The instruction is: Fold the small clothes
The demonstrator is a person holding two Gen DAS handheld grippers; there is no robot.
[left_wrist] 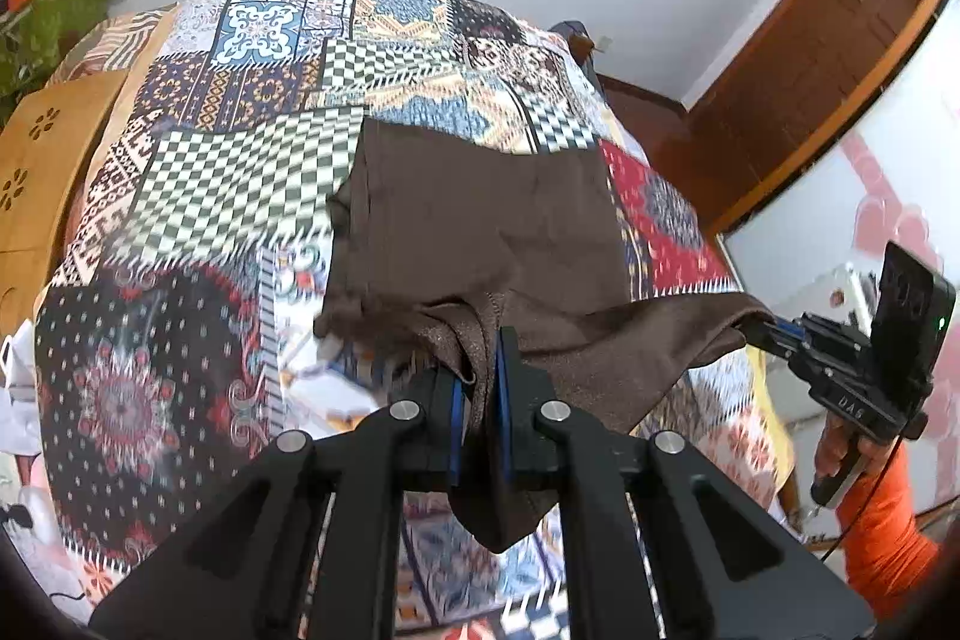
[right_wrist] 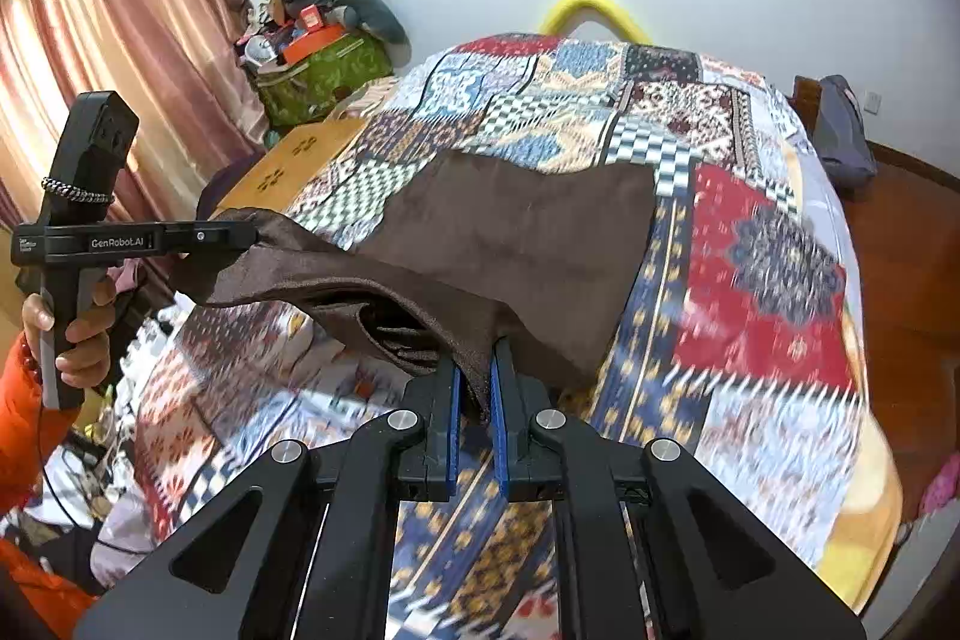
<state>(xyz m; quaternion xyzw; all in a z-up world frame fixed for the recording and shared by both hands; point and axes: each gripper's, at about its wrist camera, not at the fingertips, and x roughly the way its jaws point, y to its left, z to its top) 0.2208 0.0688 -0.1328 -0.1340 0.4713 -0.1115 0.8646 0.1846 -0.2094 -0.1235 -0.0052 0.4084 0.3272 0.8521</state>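
A dark brown garment (left_wrist: 486, 220) lies partly on the patchwork bedspread (left_wrist: 240, 184), its near edge lifted. My left gripper (left_wrist: 480, 370) is shut on the near hem, with a fold hanging below the pads. My right gripper (left_wrist: 759, 331) is shut on the other corner at the right. In the right wrist view the garment (right_wrist: 528, 232) stretches between my right gripper (right_wrist: 477, 388), shut on its edge, and my left gripper (right_wrist: 252, 232) at the left, which pinches the far corner. The far part of the cloth rests flat on the bed.
A wooden board (right_wrist: 300, 160) lies at the bed's left side, beside a green bag (right_wrist: 324, 76) piled with items. A yellow hoop (right_wrist: 591, 10) stands behind the bed. A dark bag (right_wrist: 843, 130) sits at the right. Pink curtains (right_wrist: 120, 40) hang at left.
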